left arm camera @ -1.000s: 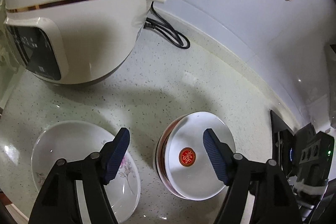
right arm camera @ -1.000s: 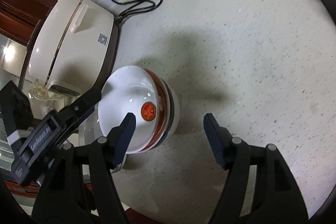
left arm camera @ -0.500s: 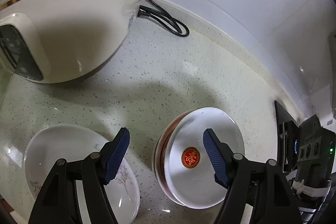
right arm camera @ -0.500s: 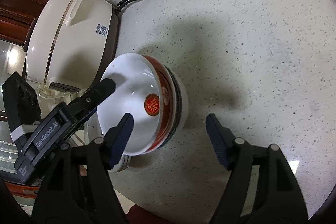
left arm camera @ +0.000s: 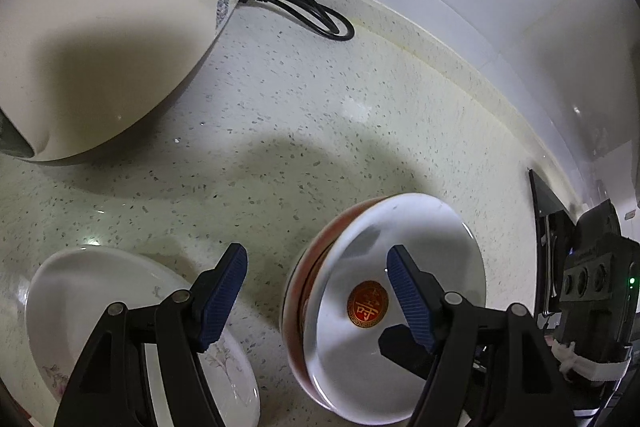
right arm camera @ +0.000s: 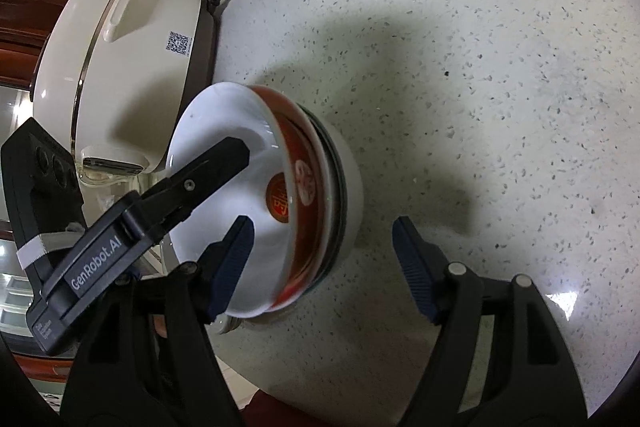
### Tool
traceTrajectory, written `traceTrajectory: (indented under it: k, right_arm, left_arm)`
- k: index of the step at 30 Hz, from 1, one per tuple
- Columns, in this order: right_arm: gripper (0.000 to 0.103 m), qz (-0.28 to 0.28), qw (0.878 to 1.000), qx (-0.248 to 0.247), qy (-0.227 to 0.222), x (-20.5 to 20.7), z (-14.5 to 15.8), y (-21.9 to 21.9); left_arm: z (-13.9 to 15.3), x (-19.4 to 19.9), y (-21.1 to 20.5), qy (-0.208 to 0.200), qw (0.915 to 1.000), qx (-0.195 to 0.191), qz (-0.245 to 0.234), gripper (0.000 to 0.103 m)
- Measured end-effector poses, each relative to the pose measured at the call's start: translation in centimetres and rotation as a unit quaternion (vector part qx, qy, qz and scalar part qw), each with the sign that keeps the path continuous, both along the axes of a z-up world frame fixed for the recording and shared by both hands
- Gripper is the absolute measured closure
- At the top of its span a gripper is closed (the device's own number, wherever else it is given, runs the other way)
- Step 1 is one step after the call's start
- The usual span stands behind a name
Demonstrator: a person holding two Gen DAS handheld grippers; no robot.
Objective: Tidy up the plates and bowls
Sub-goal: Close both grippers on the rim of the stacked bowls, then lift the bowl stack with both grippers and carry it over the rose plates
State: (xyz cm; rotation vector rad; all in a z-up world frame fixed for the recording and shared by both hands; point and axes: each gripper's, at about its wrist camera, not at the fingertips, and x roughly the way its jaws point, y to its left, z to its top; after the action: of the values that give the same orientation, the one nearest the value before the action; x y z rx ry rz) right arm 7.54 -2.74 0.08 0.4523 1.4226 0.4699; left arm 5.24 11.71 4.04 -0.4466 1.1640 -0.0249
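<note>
A stack of bowls (left arm camera: 384, 311) stands on the speckled counter, the top one white inside with a red round emblem and a red outer band; it also shows in the right wrist view (right arm camera: 276, 211). A white floral plate (left arm camera: 132, 331) lies to its left. My left gripper (left arm camera: 316, 297) is open above the stack's left rim, one finger over the bowl, the other over the plate's edge. My right gripper (right arm camera: 324, 255) is open, straddling the stack's right side. The left gripper's body (right arm camera: 120, 223) reaches over the bowl in the right wrist view.
A cream rice cooker (left arm camera: 100, 27) stands at the back left with its black cord (left arm camera: 304, 11) coiled by the wall; it also shows in the right wrist view (right arm camera: 120, 67). A black hob edge (left arm camera: 544, 227) lies at the right. Bare counter (right arm camera: 500, 67) spreads right of the stack.
Both grippers have moved closer over the bowl stack, which now looks larger in both views. Both stay open. The bowls and plate have not moved.
</note>
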Motion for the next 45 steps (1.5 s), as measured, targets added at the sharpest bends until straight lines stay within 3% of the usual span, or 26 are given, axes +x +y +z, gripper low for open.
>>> traceTrajectory:
  k: [5, 8, 9, 10, 16, 28, 35, 45]
  right_arm:
    - [0.029, 0.011, 1.000, 0.011, 0.006, 0.3, -0.5, 0.3]
    - [0.049, 0.013, 1.000, 0.020, 0.014, 0.4, -0.9, 0.4]
    - [0.055, 0.012, 1.000, 0.019, 0.015, 0.5, -1.0, 0.3]
    - [0.056, 0.010, 1.000, 0.022, 0.015, 0.5, -1.1, 0.2]
    - [0.060, 0.003, 0.999, 0.032, 0.013, 0.5, -1.2, -0.4]
    - [0.060, 0.006, 0.999, 0.035, -0.010, -0.6, 1.1, -1.3]
    - [0.060, 0.013, 0.999, 0.050, -0.018, -2.0, 3.4, -1.2]
    - [0.060, 0.044, 0.997, 0.065, -0.007, -3.8, 4.5, 2.2]
  left_arm:
    - [-1.1, 0.8, -0.1, 0.011, 0.9998, -0.016, -0.001, 0.030]
    - [-1.5, 0.9, -0.3, 0.010, 0.9995, -0.026, -0.012, 0.039]
    - [-1.6, 0.9, -0.5, 0.009, 0.9994, -0.030, -0.017, 0.048]
    - [-1.6, 1.0, -0.8, 0.009, 0.9994, -0.027, -0.021, 0.049]
    - [-1.8, 1.2, -1.2, 0.000, 0.9997, -0.010, -0.020, 0.057]
    - [0.6, 0.3, -1.5, -0.024, 0.9996, -0.007, -0.011, 0.057]
    - [2.7, -1.5, -0.5, -0.044, 0.9988, -0.008, 0.017, 0.057]
    - [4.2, -5.4, 2.6, -0.050, 0.9966, -0.010, 0.064, 0.057]
